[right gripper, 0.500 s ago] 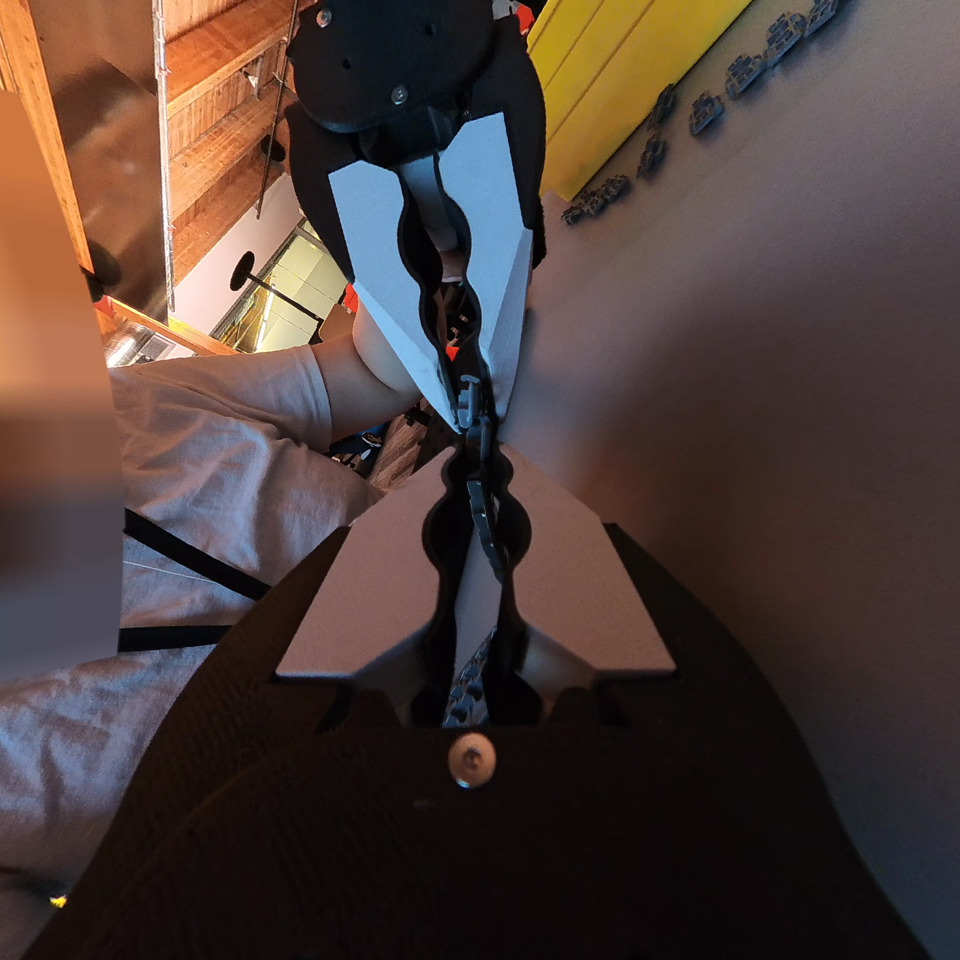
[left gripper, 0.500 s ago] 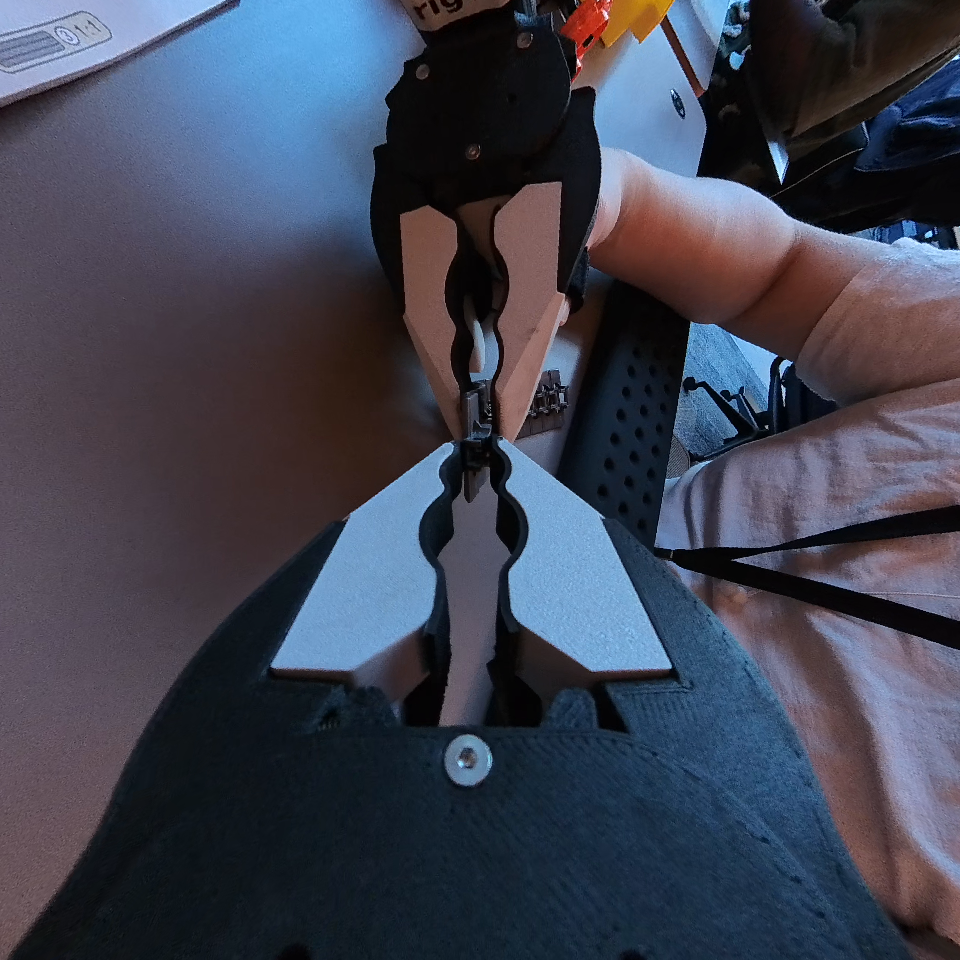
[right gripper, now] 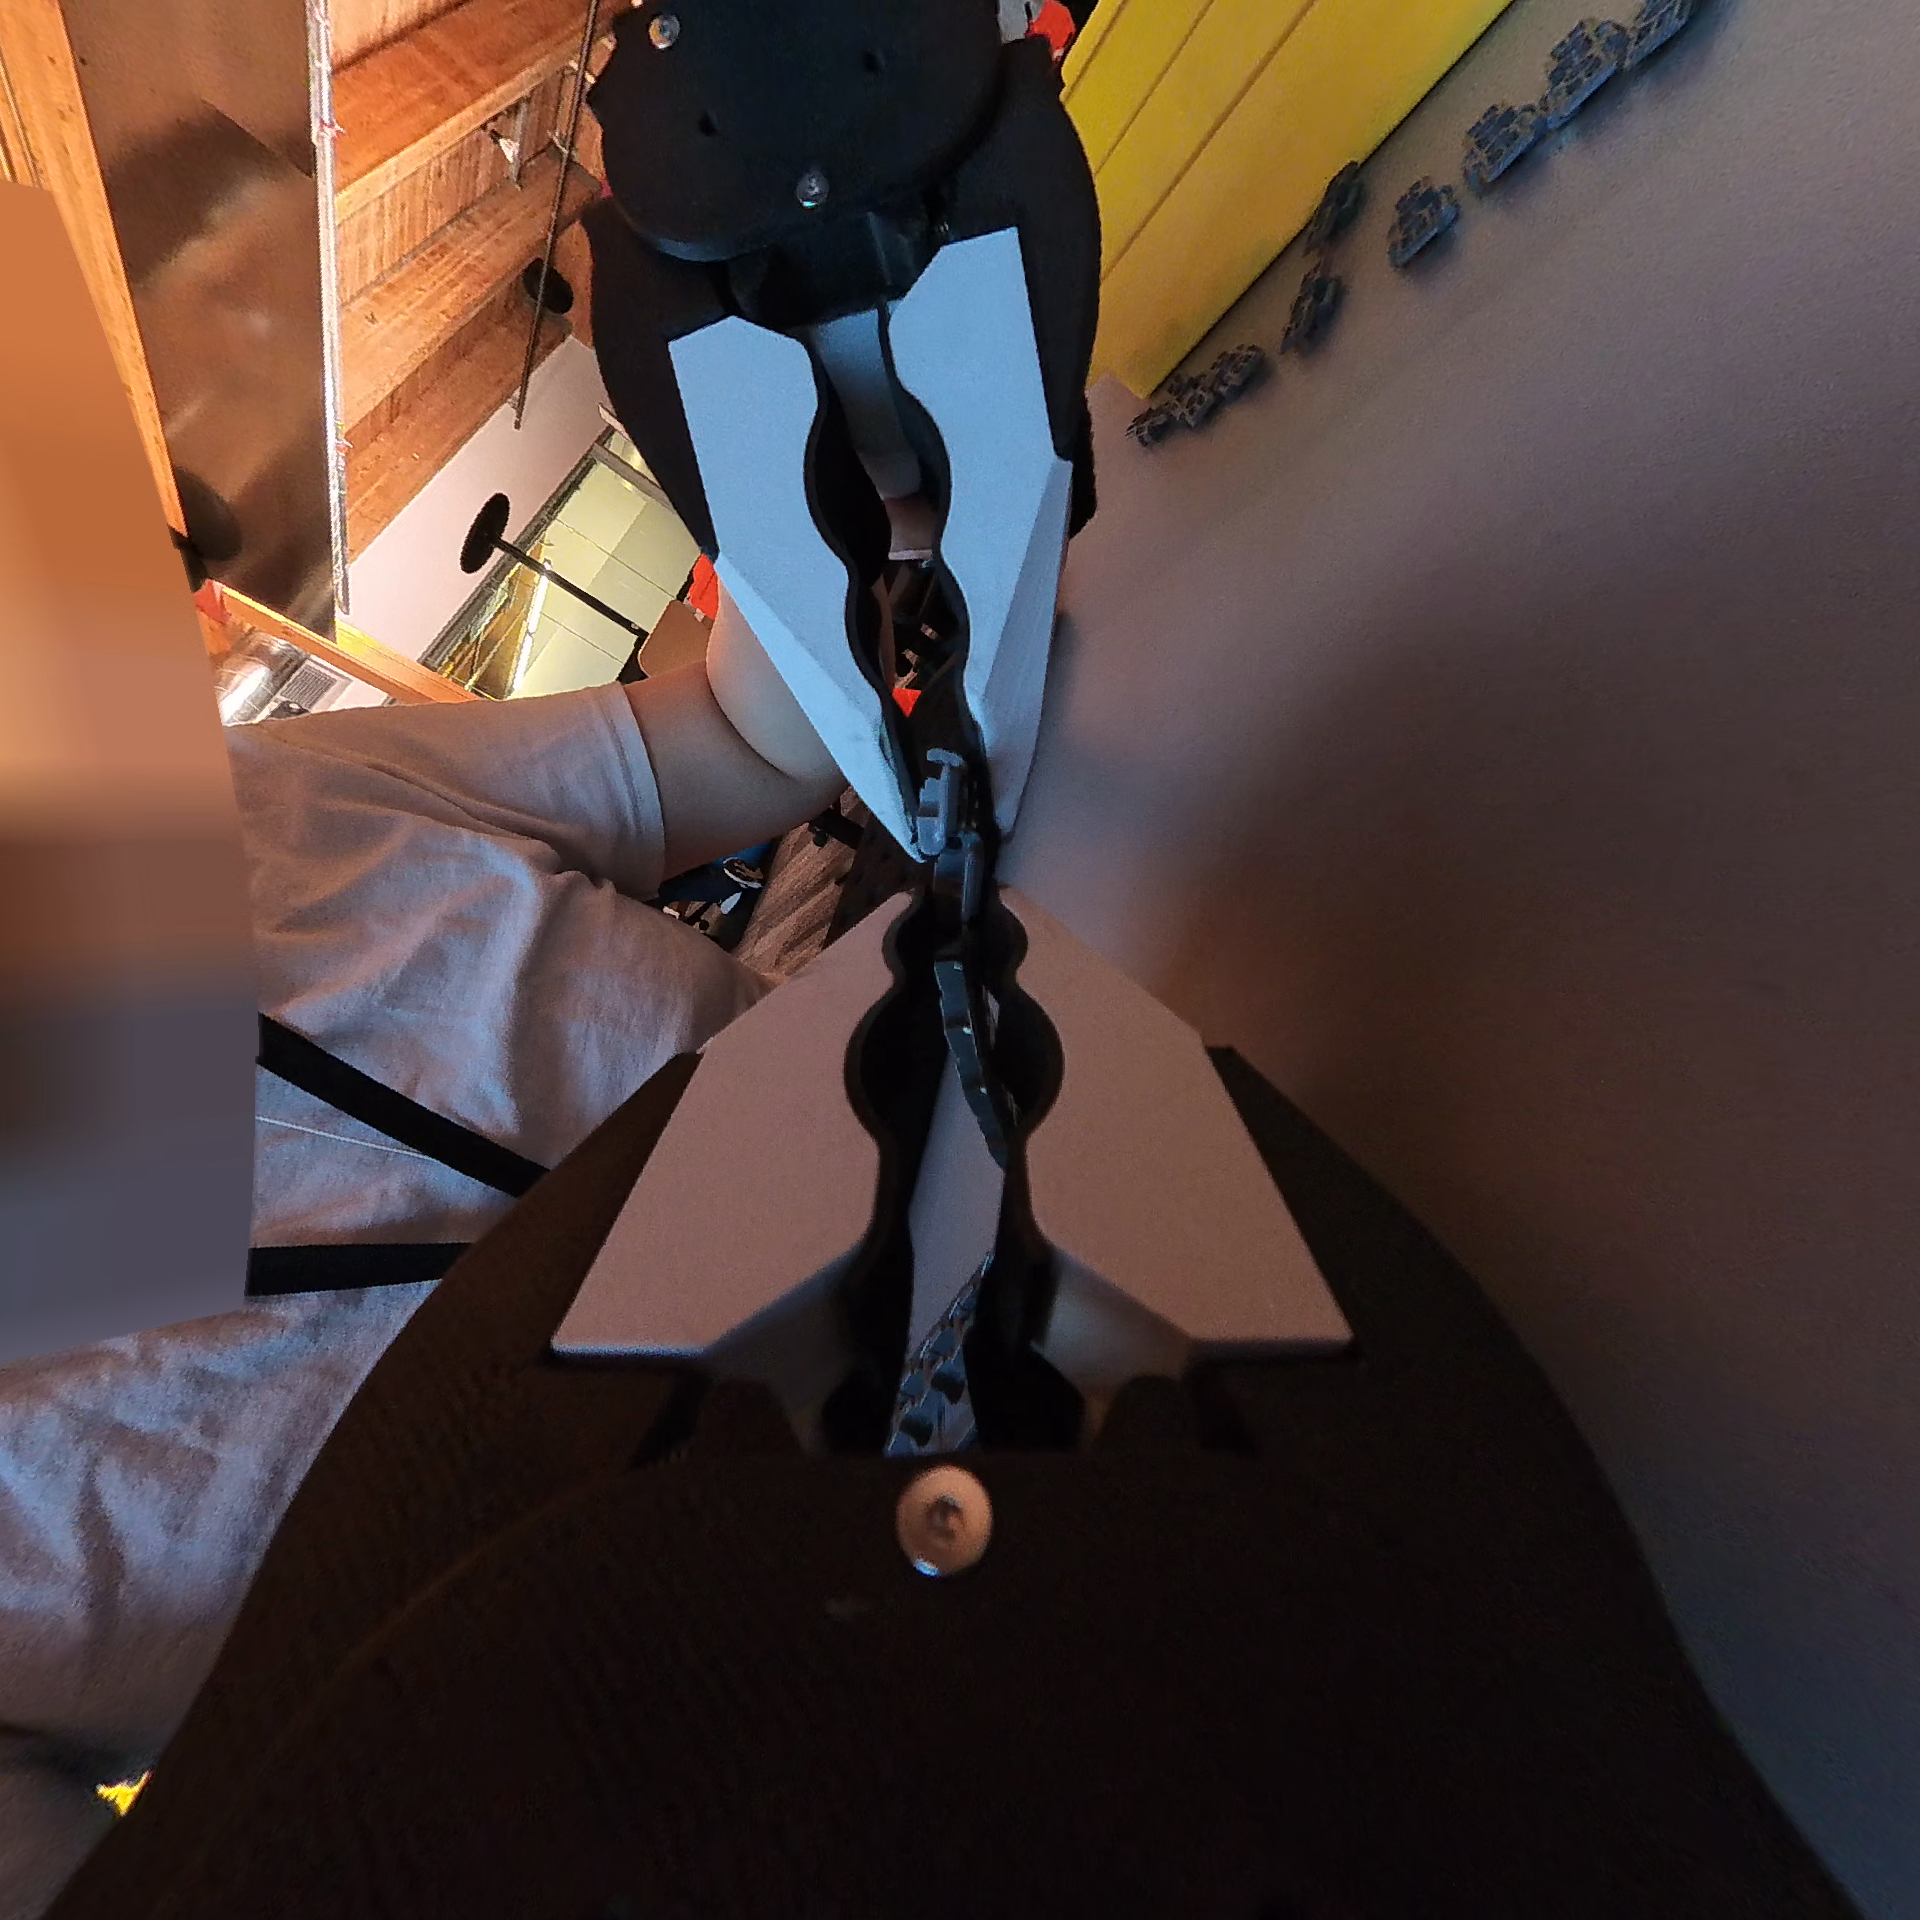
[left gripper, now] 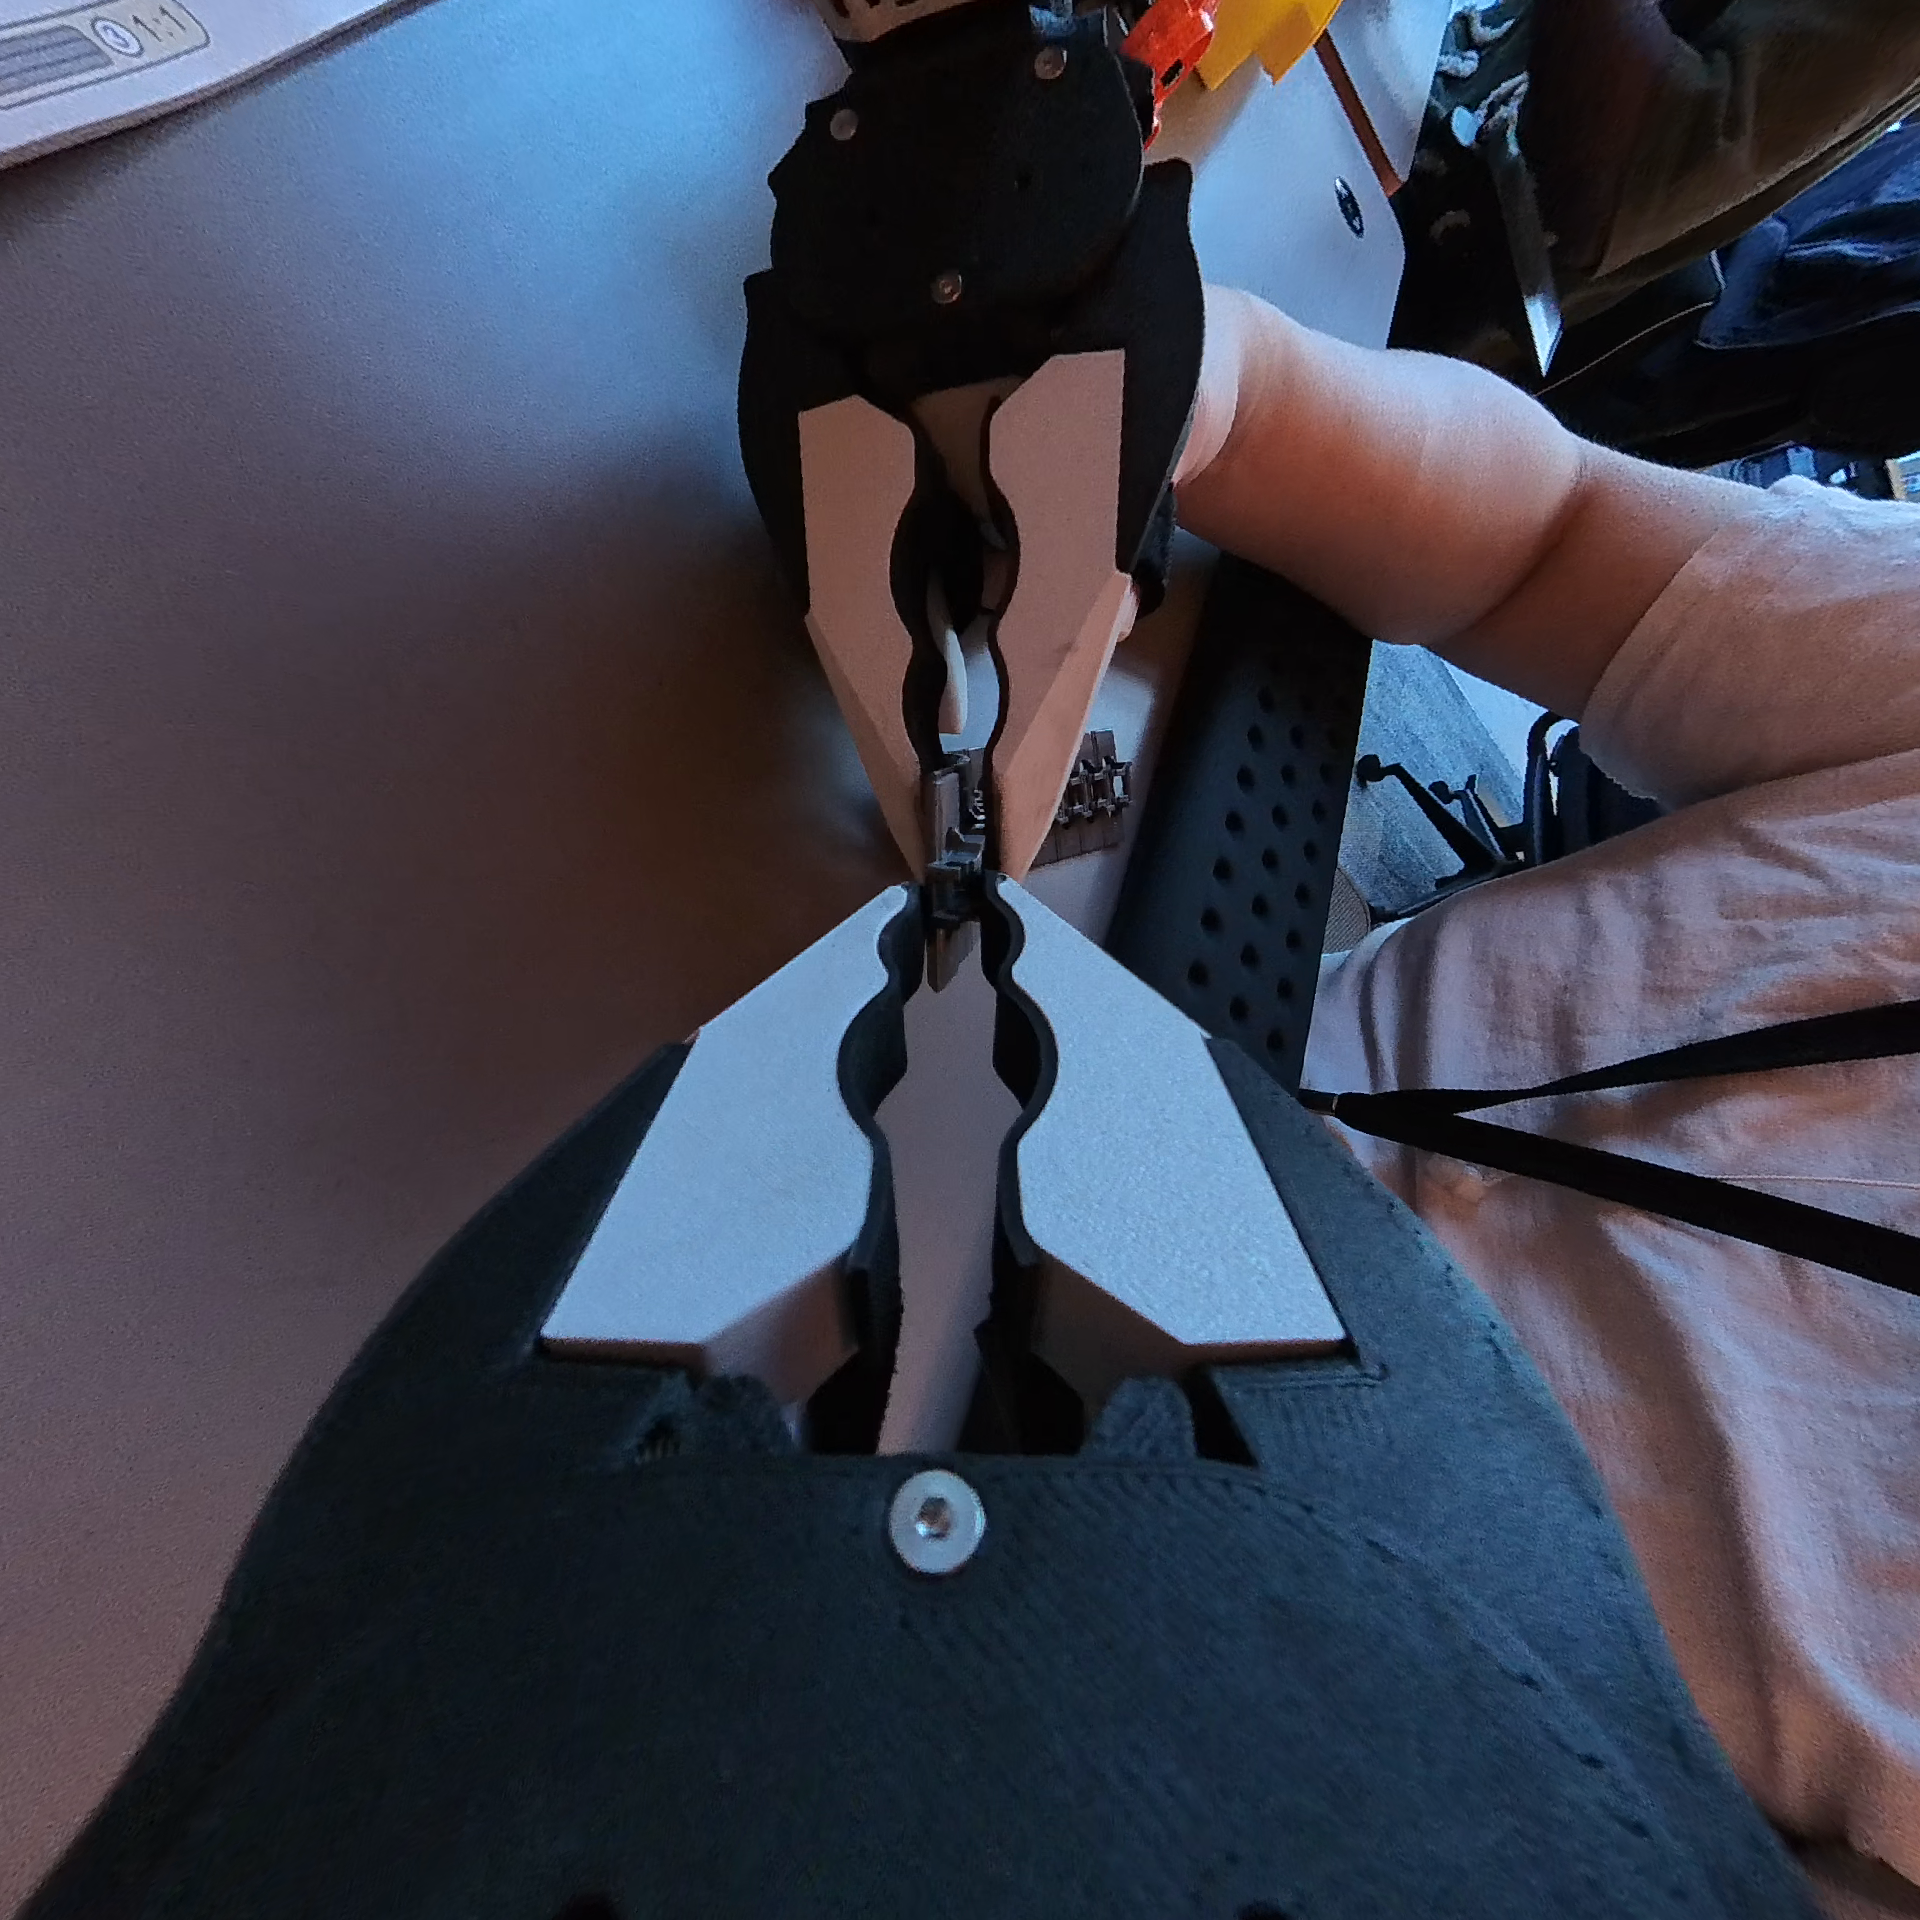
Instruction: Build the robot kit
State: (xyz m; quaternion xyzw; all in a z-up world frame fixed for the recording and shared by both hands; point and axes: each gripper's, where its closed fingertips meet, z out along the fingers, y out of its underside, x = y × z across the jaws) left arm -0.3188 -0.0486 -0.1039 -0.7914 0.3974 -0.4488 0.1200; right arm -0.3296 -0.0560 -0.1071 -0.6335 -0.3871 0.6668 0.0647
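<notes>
My two grippers meet tip to tip above the grey table. My left gripper is shut on a small dark grey plastic link. My right gripper faces it from above and is shut on a strip of joined grey links that sticks out to its side. In the right wrist view, the strip runs back between the fingers of my right gripper. The single link sits in the tips of my left gripper. Link and strip touch end to end.
Several loose grey link pieces lie on the table beside a yellow box. A paper sheet lies at the far left. A black perforated panel stands at the table edge. A person's arm and shirt are close on the right. Only a small space, under 4 cm, lies between the two pairs of fingers.
</notes>
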